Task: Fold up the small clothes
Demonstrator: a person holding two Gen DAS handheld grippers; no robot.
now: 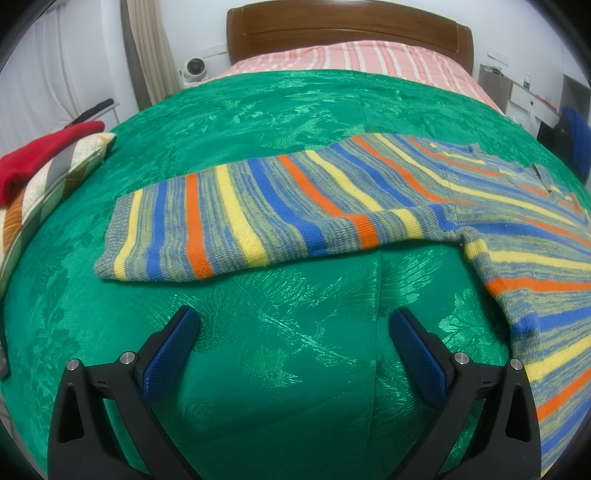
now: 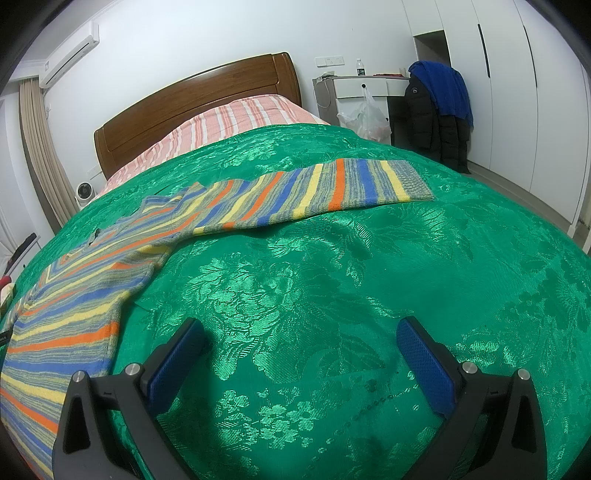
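Observation:
A striped knit sweater (image 1: pixel 406 206) in blue, yellow, orange and grey lies flat on the green bedspread (image 1: pixel 258 110). In the left wrist view its one sleeve (image 1: pixel 229 225) stretches to the left, with the body at the right edge. My left gripper (image 1: pixel 293 325) is open and empty, hovering over bare bedspread below that sleeve. In the right wrist view the sweater's body (image 2: pixel 74 302) lies at the left and the other sleeve (image 2: pixel 332 188) stretches right. My right gripper (image 2: pixel 301 336) is open and empty over the bedspread (image 2: pixel 406 277), right of the sweater's hem.
A red garment (image 1: pixel 40 151) on a patterned pillow (image 1: pixel 55 184) lies at the bed's left edge. A wooden headboard (image 1: pixel 347 29) and striped pink sheet (image 1: pixel 351 59) are at the far end. A chair with dark jackets (image 2: pixel 439 110) and a desk stand to the right.

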